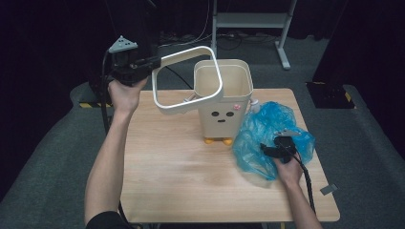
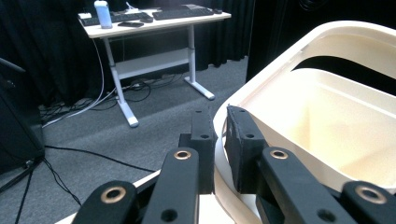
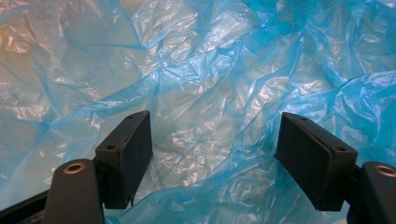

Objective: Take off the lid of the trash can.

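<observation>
Hovering at four o'clock on the table (image 1: pixel 181 191), the right gripper (image 1: pixel 276 149) spreads its jaws over the crumpled blue bag (image 1: pixel 258 138); pinching one loose fold would lift it cleanly. At centre stands a cream bin (image 1: pixel 224 102). At ten o'clock the left gripper (image 1: pixel 143 64) clamps the bin's raised rim frame (image 1: pixel 187 81), which probably must stay up. Beyond is a desk (image 2: pixel 154 21).

Bin (image 1: pixel 224 102) stands mid-table (image 1: pixel 181 181) — bag (image 1: pixel 260 138) just right, ring (image 1: pixel 187 81) lifted left.
</observation>
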A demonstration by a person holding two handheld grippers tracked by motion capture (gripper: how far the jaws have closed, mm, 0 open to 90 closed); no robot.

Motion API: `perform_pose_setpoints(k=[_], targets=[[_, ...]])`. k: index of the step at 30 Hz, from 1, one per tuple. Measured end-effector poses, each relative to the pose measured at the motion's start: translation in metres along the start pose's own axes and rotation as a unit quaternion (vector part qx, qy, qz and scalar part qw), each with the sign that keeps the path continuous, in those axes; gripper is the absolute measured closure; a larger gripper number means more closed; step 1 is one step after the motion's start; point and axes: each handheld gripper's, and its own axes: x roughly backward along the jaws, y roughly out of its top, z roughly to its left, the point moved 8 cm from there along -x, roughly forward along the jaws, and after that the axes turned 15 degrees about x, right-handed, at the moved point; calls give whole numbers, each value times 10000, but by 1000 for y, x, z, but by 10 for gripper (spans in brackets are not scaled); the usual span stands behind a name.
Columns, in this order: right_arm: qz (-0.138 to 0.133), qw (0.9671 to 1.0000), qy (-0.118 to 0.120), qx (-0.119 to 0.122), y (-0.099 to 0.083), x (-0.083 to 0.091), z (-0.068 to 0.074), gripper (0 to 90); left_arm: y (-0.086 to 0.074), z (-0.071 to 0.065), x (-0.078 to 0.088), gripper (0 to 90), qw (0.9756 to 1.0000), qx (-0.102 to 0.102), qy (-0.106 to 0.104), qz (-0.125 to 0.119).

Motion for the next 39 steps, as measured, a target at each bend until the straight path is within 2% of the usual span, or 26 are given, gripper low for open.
perform_pose_setpoints(k=[17, 39], targets=[[1, 10000, 1, 2, 0, 0, 0, 267, -12, 3, 15, 820, 10000, -14, -39, 62], [0, 10000, 1, 3, 0, 0, 0, 267, -45, 24, 40, 820, 9999, 67, 39, 129]])
